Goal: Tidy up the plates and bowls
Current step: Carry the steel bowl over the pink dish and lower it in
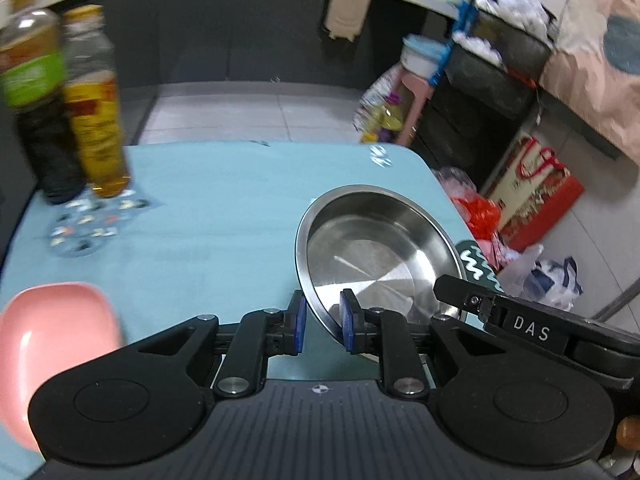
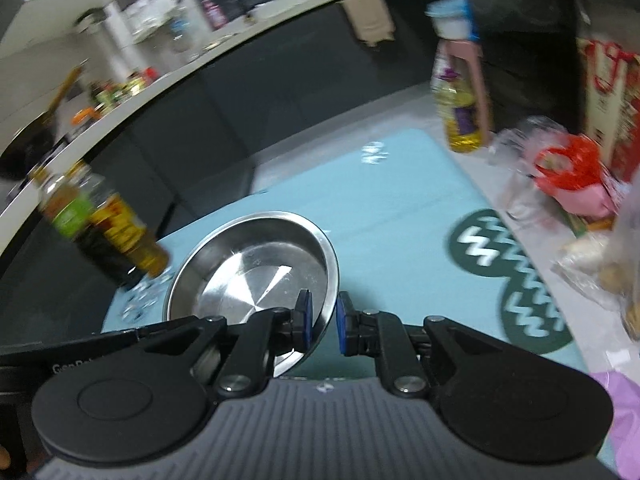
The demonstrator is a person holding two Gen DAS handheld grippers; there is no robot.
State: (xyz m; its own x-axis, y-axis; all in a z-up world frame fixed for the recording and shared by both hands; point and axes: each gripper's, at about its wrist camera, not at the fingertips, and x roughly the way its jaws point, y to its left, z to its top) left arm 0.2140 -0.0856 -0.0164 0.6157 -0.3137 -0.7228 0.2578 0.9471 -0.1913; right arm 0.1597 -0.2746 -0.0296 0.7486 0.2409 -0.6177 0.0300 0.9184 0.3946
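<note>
A round stainless steel dish [image 1: 376,248] hangs tilted above the teal table mat [image 1: 208,208]. My left gripper [image 1: 323,320] is shut on its near rim, one blue pad inside and one outside. In the right wrist view the same steel dish [image 2: 256,264] sits to the left, and my right gripper [image 2: 324,322] is shut on its right rim. The right tool's black body [image 1: 528,326] reaches in from the right in the left wrist view. A pink bowl [image 1: 52,336] lies at the mat's near left corner.
Two tall bottles [image 1: 80,112] stand on a patterned coaster [image 1: 88,224] at the far left of the mat. A dark green zigzag coaster [image 2: 516,276] lies near the right edge. Plastic bags [image 2: 560,176] and an oil bottle [image 2: 460,96] crowd the floor beyond.
</note>
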